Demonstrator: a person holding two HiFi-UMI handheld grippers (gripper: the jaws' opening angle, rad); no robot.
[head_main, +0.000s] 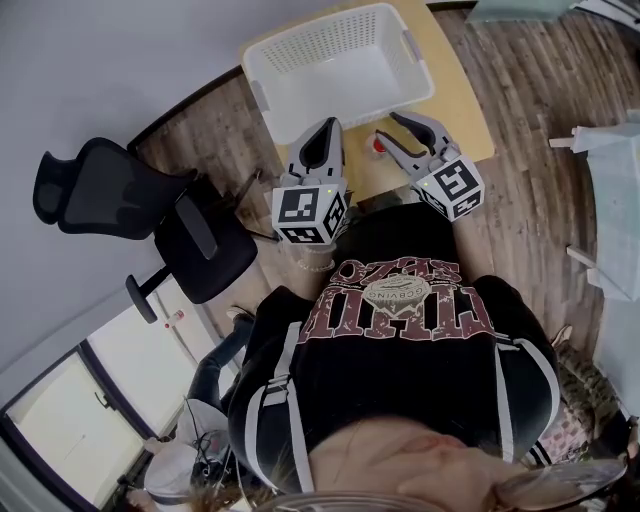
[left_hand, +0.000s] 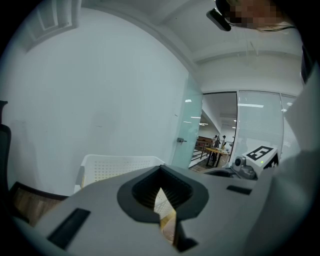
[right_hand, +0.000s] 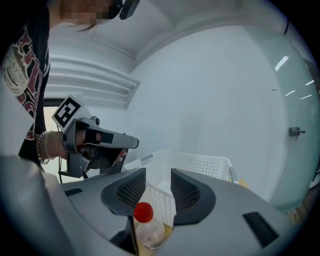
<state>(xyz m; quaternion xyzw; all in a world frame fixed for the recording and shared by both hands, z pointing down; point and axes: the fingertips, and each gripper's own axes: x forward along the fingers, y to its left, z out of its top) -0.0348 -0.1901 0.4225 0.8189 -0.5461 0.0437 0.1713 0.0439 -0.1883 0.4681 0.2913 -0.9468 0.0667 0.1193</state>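
Observation:
A small clear bottle with a red cap (right_hand: 145, 225) stands upright on the wooden table (head_main: 455, 90), just before the white perforated basket (head_main: 330, 25). My right gripper (right_hand: 159, 187) is open, and the bottle sits low between its jaws, nearer the left one. In the head view the red cap (head_main: 379, 145) shows beside the right gripper (head_main: 388, 125). My left gripper (head_main: 322, 128) hovers at the basket's near rim; its tips meet and nothing is held. In the left gripper view the left gripper (left_hand: 161, 172) points at the basket (left_hand: 117, 167).
A black office chair (head_main: 130, 200) stands left of the table on the wood floor. The basket (right_hand: 195, 162) fills most of the table's far half. A plain wall rises behind it, and a glass partition (left_hand: 192, 125) stands to the right.

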